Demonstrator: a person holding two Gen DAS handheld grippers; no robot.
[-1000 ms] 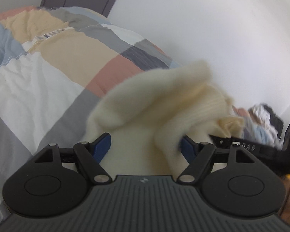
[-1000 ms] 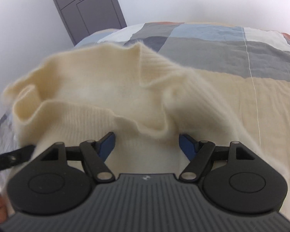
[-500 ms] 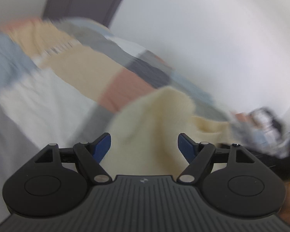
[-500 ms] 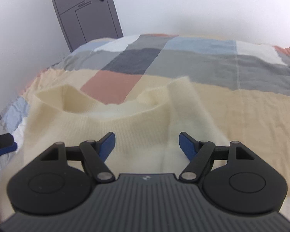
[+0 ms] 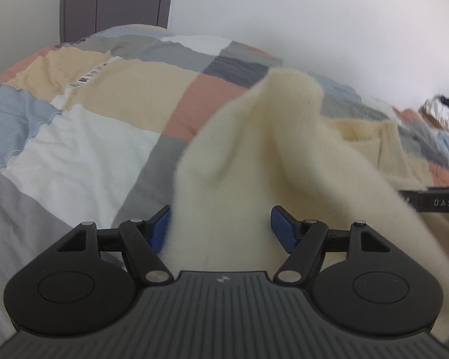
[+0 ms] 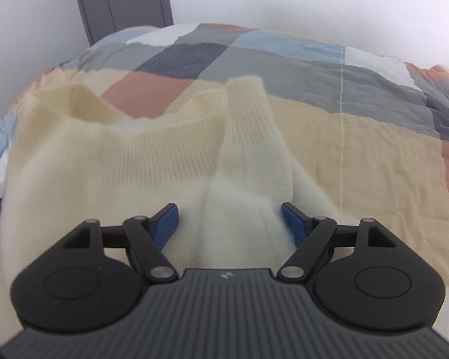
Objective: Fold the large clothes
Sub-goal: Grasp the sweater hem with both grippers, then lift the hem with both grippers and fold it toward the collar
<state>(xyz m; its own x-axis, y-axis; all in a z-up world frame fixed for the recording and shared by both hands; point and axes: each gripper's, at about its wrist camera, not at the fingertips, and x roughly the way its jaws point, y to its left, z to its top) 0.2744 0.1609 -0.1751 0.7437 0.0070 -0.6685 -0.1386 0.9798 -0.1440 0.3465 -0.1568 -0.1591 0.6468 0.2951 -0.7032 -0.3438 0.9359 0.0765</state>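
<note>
cream sweater (image 6: 110, 161) lies on the patchwork bed (image 6: 374, 155). both tilt downward: left hand-held gripper (image 5: 220, 224) closing slightly, right hand-held gripper (image 6: 229, 220) widening; fabric bunches between each; whether either is pinching it is unclear.

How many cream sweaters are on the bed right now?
1: the cream sweater, partly spread on the patchwork bed, nearest you. The clothes pile at the bed's far edge could hide more.

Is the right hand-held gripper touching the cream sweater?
Touching. The right wrist view shows the cream sweater bunched between the right hand-held gripper, against both blue pads.
</note>
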